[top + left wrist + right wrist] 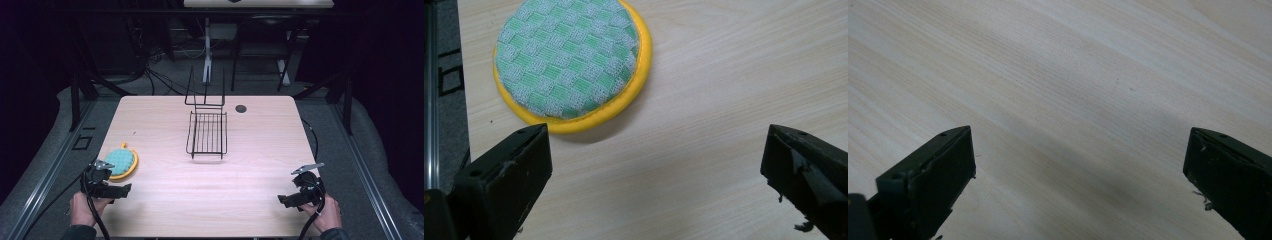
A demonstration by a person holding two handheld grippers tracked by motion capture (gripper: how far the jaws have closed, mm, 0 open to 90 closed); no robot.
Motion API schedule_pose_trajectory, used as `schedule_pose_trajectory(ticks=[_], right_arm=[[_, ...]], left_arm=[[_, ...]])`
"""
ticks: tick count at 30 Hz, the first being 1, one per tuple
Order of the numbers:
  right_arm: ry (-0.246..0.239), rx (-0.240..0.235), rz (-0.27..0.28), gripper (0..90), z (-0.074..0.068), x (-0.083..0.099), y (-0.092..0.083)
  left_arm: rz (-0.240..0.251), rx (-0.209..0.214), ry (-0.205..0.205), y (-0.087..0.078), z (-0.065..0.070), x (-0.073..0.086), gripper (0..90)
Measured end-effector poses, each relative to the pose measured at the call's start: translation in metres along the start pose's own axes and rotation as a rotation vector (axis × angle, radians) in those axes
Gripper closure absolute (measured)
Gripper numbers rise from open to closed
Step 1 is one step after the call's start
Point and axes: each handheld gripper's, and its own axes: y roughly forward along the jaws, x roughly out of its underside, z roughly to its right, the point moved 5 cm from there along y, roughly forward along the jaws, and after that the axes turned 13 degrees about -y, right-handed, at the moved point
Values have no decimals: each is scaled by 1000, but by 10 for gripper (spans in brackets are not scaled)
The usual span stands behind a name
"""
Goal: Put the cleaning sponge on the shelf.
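Bare wood across most of the table [270,165], open for passing from either near corner toward the middle. Only two obstacles: a black wire rack [207,132] at centre-far, its tall back frame standing upright at the far end, and a round green-and-yellow pad [571,62] lying flat near the left edge, just beyond the left gripper [111,190]. Wide clear stretch ahead of the right gripper [290,200], jaws spread over nothing but wood.

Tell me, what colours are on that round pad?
The round pad has a green-and-white checked top with a yellow rim, clearest in the left gripper view.
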Motion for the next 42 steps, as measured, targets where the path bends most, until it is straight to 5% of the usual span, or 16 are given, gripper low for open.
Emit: schedule_pose_trajectory(ticks=[18,42], right_arm=[[-17,-10,-5,0,-6,-3,2],[-6,-23,-25,2,-7,6,0]], left_arm=[[-10,3,-29,8,-11,-16,1],[-58,-44,-11,46,-23,-47,12]])
